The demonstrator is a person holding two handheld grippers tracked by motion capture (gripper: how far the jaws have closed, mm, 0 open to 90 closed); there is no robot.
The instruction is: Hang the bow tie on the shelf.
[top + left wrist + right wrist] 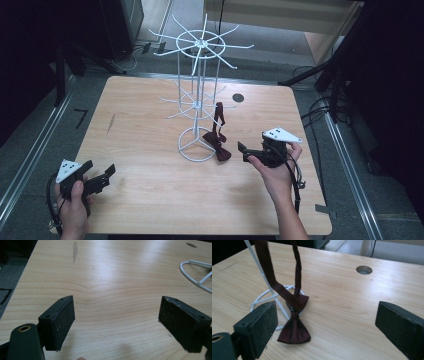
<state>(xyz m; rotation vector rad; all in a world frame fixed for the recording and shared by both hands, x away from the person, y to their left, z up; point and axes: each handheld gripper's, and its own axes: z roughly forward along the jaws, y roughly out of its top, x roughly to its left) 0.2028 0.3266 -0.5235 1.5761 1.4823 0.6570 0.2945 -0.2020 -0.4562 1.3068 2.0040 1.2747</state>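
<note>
both grippers, left gripper (107, 172) and right gripper (243, 151), gape empty; bow tie (217, 142) by table (150, 150) middle.

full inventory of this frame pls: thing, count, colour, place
Bow tie: 1, dark red, strap hung on a lower arm of the rack, bow resting on the table by the rack's base.
Wire rack: 1, white, two tiers of arms, ring base, standing mid-table.
Table: 1, light wood, round cable hole near the far edge.
Left gripper: 1, black, grey plate on top, near left corner, jaws open over bare wood.
Right gripper: 1, black, grey plate on top, right of the bow tie, jaws open, nothing between them.
</note>
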